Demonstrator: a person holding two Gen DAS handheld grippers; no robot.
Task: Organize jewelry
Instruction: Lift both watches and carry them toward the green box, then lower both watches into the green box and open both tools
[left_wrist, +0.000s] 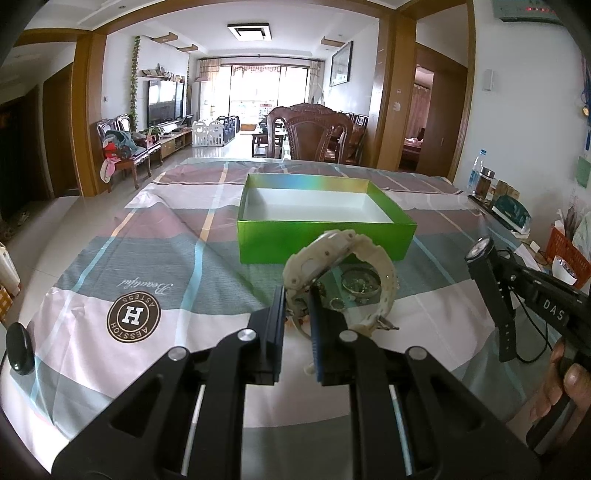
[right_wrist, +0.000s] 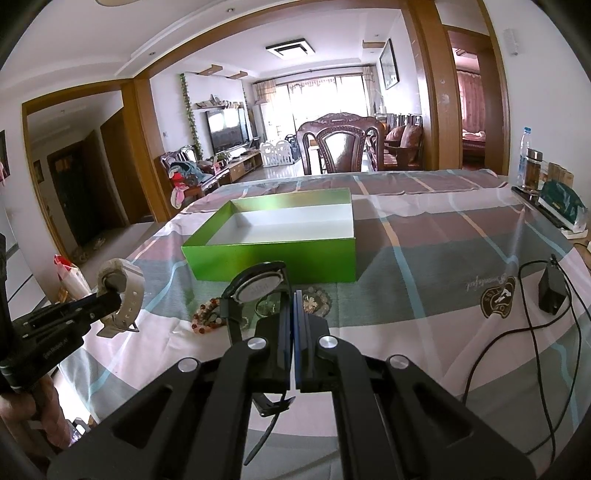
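Watches hang from both tools above the checked tablecloth (left_wrist: 110, 229). The left gripper (left_wrist: 297, 295) pinches the white watch (left_wrist: 343, 273) by its strap; the right gripper (right_wrist: 294, 299), pressed together, clamps the black watch (right_wrist: 258, 286). The green box (right_wrist: 280, 232) sits open at twelve o'clock, with loose bracelets (right_wrist: 207, 317) just before it.
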